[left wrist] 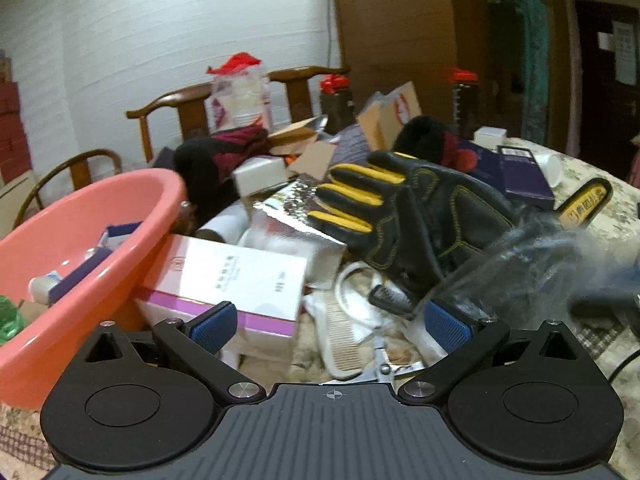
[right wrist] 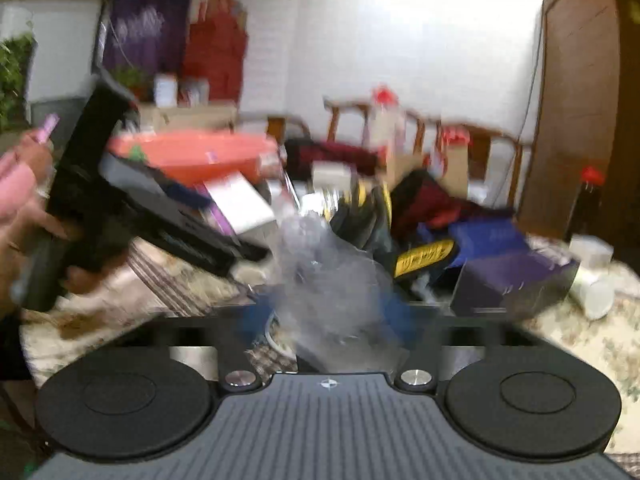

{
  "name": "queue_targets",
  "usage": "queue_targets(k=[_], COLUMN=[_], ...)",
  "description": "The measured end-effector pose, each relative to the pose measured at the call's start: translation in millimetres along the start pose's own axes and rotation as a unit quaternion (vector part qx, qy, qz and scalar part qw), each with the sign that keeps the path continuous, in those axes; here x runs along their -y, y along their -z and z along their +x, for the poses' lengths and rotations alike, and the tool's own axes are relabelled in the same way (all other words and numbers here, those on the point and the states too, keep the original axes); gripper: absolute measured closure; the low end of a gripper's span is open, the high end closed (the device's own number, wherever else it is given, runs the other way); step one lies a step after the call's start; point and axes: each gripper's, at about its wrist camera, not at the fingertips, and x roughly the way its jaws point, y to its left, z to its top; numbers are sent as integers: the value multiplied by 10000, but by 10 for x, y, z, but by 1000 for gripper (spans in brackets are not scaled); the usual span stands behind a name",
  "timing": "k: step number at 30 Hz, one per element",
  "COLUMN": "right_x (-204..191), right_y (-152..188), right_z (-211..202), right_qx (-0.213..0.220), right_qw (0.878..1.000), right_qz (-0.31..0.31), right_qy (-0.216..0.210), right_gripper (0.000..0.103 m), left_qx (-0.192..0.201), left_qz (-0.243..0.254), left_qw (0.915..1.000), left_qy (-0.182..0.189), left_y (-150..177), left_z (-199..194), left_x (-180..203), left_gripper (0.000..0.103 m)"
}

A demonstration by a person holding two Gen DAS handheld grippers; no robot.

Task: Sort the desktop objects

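Left gripper [left wrist: 330, 326] is seen spread wide, nothing between its blue pads [left wrist: 212, 326]; it hangs over a cream comb [left wrist: 340, 340] and a white box with a purple stripe [left wrist: 236, 284]. A pink basin [left wrist: 76, 248] stands at the table's left side, with small boxes and a green item inside. A black-and-yellow glove [left wrist: 404, 216] lies on top of the heap in the middle of the table [left wrist: 600, 344], fingers toward the basin.

Right wrist view is badly blurred. Right gripper [right wrist: 328, 316] is seen with crumpled clear plastic [right wrist: 332, 276] between its blue pads; whether the pads press on it cannot be told. Dark purple box [right wrist: 516, 280] and white cup [right wrist: 592, 292] lie near the table's right edge. The person's hand [right wrist: 36, 224] grips the other tool's black handle.
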Motion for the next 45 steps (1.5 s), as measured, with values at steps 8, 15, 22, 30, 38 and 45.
queue_targets(k=[8, 15, 22, 30, 38, 45], right_x=[385, 810, 742, 758, 745, 719], right_y=[282, 572, 689, 786, 816, 770], right_z=[-308, -532, -379, -368, -411, -365], right_qx=[393, 461, 409, 540, 635, 699], right_qw=[9871, 9642, 9695, 9719, 9736, 9758], right_qz=[1534, 2430, 2297, 2193, 2086, 2022], right_qy=[233, 953, 756, 665, 678, 463], right_gripper=[103, 103, 103, 102, 102, 101], left_qx=[78, 112, 112, -366, -626, -877], left_qz=[276, 700, 83, 265, -267, -501], left_qw=[9995, 9964, 9972, 9990, 9977, 9944], left_qy=[167, 472, 730, 67, 59, 298], left_y=[-159, -408, -692, -844, -547, -218], left_z=[27, 208, 225, 556, 490, 320], left_x=[210, 693, 820, 1021, 705, 412], left_gripper=[0, 0, 0, 0, 0, 2])
